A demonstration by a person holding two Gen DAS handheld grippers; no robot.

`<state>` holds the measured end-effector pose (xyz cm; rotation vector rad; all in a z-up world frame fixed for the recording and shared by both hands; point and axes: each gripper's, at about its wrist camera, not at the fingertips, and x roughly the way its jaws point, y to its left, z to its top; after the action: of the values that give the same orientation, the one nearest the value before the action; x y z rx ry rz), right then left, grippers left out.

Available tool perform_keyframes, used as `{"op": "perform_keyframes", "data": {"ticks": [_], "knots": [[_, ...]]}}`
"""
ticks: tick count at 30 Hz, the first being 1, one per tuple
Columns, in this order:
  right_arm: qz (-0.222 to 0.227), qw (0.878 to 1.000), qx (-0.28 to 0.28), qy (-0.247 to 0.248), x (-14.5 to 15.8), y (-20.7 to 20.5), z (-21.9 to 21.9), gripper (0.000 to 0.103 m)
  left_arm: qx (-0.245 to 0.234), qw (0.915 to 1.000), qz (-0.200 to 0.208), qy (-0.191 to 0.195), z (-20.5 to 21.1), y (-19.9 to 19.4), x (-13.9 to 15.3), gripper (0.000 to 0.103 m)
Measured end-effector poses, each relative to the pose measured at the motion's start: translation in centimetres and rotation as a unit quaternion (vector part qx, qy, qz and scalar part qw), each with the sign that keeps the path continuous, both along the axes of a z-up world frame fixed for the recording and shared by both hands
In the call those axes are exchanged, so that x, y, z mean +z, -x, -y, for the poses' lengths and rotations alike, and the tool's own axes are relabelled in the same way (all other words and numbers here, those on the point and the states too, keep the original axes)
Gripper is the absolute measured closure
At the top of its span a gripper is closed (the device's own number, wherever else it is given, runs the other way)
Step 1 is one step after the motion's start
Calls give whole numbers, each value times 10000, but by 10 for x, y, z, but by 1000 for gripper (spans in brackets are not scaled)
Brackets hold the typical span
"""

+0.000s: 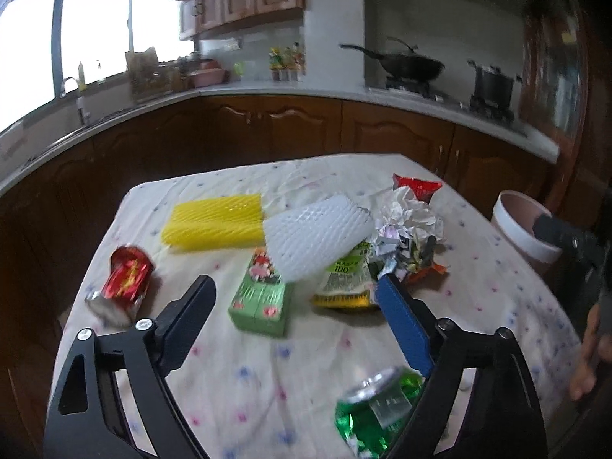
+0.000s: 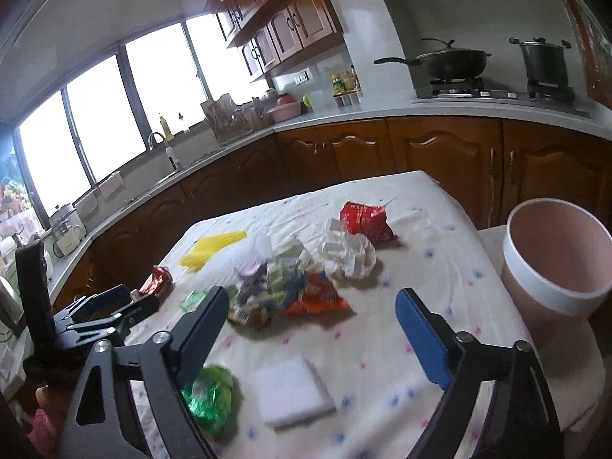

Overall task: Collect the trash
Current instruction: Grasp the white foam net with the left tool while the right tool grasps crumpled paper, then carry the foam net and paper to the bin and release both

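Trash lies on a table with a white dotted cloth (image 1: pixel 267 382). In the left wrist view I see a crushed red can (image 1: pixel 122 283), yellow foam netting (image 1: pixel 214 222), white foam netting (image 1: pixel 313 237), a green carton (image 1: pixel 260 298), a yellow-green packet (image 1: pixel 344 287), crumpled paper (image 1: pixel 405 225), a red wrapper (image 1: pixel 417 185) and a crushed green can (image 1: pixel 378 409). My left gripper (image 1: pixel 294 287) is open above the carton, holding nothing. My right gripper (image 2: pixel 310 298) is open and empty above the cloth, near an orange wrapper (image 2: pixel 317 298), crumpled paper (image 2: pixel 350 254) and a white pad (image 2: pixel 292 394).
A pink bin with a white rim (image 2: pixel 554 267) stands off the table's right edge; it also shows in the left wrist view (image 1: pixel 516 229). Dark wooden kitchen cabinets (image 1: pixel 306 130) with a counter, sink and stove with a wok (image 2: pixel 451 61) run behind the table.
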<state>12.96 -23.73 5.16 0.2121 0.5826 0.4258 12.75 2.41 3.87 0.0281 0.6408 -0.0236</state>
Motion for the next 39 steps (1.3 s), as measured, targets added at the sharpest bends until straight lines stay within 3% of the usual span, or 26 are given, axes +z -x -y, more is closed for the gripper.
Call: {"op": "perform_keyframes", "data": {"ticks": [7, 13, 16, 17, 19, 21, 23, 25, 28, 39], "knots": [[-476, 9988, 95, 33, -5, -63, -5, 35, -357, 9978, -538, -142, 3, -48, -12, 20], [-931, 9951, 238, 224, -29, -108, -17, 50, -591, 9948, -669, -498, 15, -73, -18, 20], [-1051, 9937, 258, 277, -37, -123, -21, 51, -695, 9925, -761, -663, 20, -83, -25, 23], [-1091, 9933, 265, 273, -39, -127, -21, 51, -713, 9917, -804, -701, 22, -87, -28, 30], [-1163, 9922, 262, 375, -44, -137, -24, 52, -753, 9902, -923, -724, 24, -93, -35, 54], [-1277, 9907, 275, 393, -52, -145, -25, 61, -829, 9886, -1079, -647, 24, -101, -42, 85], [-1401, 9887, 307, 440, -61, -152, -28, 80, -862, 9880, -1145, -572, 22, -104, -46, 92], [-1480, 9874, 340, 436, -66, -155, -29, 89, -877, 9889, -1085, -507, 21, -101, -44, 94], [-1371, 9890, 381, 415, -64, -150, -28, 93, -853, 9912, -925, -420, 18, -95, -37, 95], [-934, 9953, 258, 40, -31, -116, -5, 94, -885, 9937, -465, 508, 16, -72, 11, 95]]}}
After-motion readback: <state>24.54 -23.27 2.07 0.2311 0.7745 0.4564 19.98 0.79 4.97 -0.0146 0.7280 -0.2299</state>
